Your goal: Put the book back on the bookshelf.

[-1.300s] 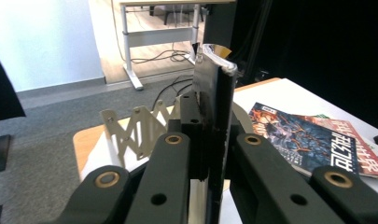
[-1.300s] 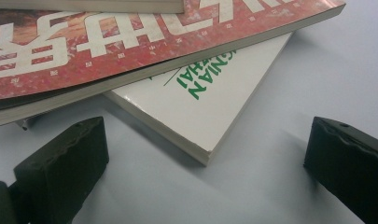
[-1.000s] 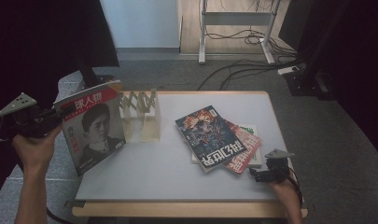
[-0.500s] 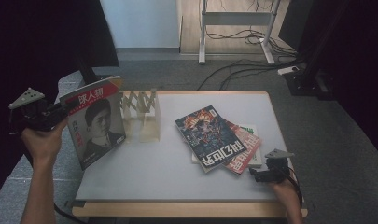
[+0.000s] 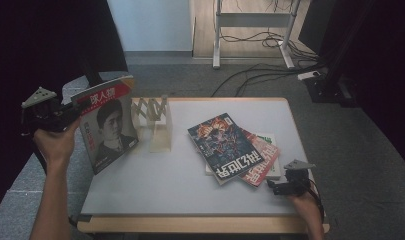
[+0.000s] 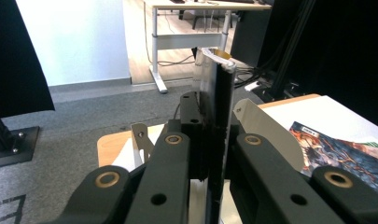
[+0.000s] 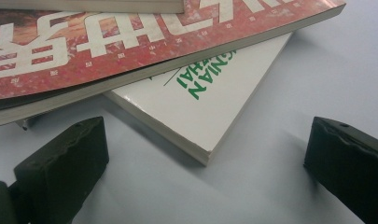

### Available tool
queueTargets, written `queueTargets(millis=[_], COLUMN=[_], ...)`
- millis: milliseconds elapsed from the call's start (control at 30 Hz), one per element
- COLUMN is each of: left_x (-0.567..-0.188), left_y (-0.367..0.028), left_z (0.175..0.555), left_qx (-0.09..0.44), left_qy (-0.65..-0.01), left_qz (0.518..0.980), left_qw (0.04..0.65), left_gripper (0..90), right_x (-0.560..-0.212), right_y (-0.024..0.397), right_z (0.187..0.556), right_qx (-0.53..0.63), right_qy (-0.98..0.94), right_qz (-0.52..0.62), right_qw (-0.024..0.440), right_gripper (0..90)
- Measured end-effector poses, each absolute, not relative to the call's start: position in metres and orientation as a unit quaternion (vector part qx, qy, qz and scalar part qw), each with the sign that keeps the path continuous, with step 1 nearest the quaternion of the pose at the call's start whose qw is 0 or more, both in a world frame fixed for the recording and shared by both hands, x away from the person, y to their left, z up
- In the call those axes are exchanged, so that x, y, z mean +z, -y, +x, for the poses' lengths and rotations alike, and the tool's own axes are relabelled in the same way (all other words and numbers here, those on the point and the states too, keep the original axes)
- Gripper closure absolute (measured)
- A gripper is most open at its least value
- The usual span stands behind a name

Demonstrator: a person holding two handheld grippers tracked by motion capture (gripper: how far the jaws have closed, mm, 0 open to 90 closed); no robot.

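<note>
A magazine with a portrait cover [image 5: 108,127] stands nearly upright over the table's left edge, held at its spine edge by my left gripper [image 5: 70,120]. In the left gripper view both jaws are shut on the magazine's edge [image 6: 222,116], with the left gripper [image 6: 214,144] clamping it. A light wooden folding rack [image 5: 154,121] stands just right of the magazine. At the front right, my right gripper [image 5: 274,186] rests low on the table, open, beside a stack of magazines [image 5: 233,148]. In the right gripper view my right gripper [image 7: 207,140] straddles the corner of a white book [image 7: 196,105], under a red magazine [image 7: 107,51].
The white table [image 5: 155,185] has bare room in its middle and front. Grey carpet, a desk frame [image 5: 252,20] and loose cables [image 5: 270,70] lie beyond the far edge. Dark curtains [image 5: 40,40] hang at both sides.
My left gripper has carried the portrait magazine a little to the right, closer to the wooden rack. The right gripper has stayed where it was.
</note>
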State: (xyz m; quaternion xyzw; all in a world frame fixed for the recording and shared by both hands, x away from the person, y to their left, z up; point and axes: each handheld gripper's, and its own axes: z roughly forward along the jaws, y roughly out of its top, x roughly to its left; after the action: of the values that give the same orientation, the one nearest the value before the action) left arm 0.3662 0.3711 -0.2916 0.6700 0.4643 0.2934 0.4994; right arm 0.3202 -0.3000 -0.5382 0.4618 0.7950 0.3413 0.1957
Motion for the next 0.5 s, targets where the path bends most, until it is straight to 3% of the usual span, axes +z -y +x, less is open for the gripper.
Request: queueTargets(millis=[500], left_x=[-0.301], left_y=[-0.365], left_z=[0.386], left_qx=[0.307], left_qy=[-0.471], left_qz=[0.652], left_qw=[0.509], left_gripper=[86.8], right_x=[-0.538], right_y=[0.300], right_z=[0.320], right_qx=[0.341], right_qy=[-0.795], right_qz=[0.462], right_qw=[0.196], right_gripper=[0.0])
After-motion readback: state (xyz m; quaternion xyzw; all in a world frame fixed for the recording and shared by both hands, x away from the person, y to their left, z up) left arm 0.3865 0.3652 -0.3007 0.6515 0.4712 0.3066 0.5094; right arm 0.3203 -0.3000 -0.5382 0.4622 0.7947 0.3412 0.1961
